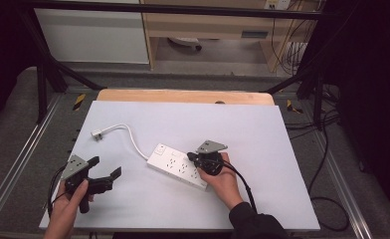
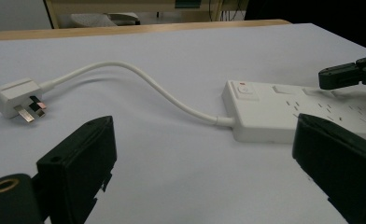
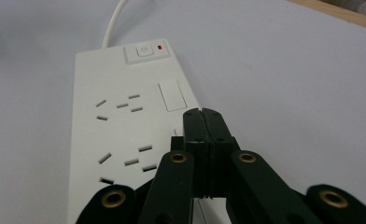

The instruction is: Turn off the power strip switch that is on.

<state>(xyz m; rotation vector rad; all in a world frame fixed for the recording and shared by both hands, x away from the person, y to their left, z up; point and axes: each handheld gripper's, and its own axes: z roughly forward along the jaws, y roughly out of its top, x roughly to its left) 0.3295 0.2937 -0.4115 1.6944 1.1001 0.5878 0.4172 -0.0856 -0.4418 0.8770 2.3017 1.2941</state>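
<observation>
Power strip: white, lies flat on the bench, slanting from upper left to lower right in the high view; near the middle of the bench.
Switch: at the cord end of the strip; small red mark just beside it.
Sockets: slots on the top face, bare, nothing plugged in.
Cord: white, leaves the switch end, curves up and left across the bench.
Plug: lies on its side at the cord's far end, well apart from the strip; metal pins visible in the left gripper view.
Right tool: jaws pressed together, nothing between them; tips over the strip's top face, near its middle. Whether the tips touch the strip, cannot tell.
Right hand: wraps the tool body, at the strip's near right end; dark sleeve.
Left tool: jaws wide apart, nothing between them; low over bare bench at the near left, well apart from the strip, pointing toward it.
Left hand: grips the handle from below.
Bench cover: pale sheet, wooden edge along the far side.
</observation>
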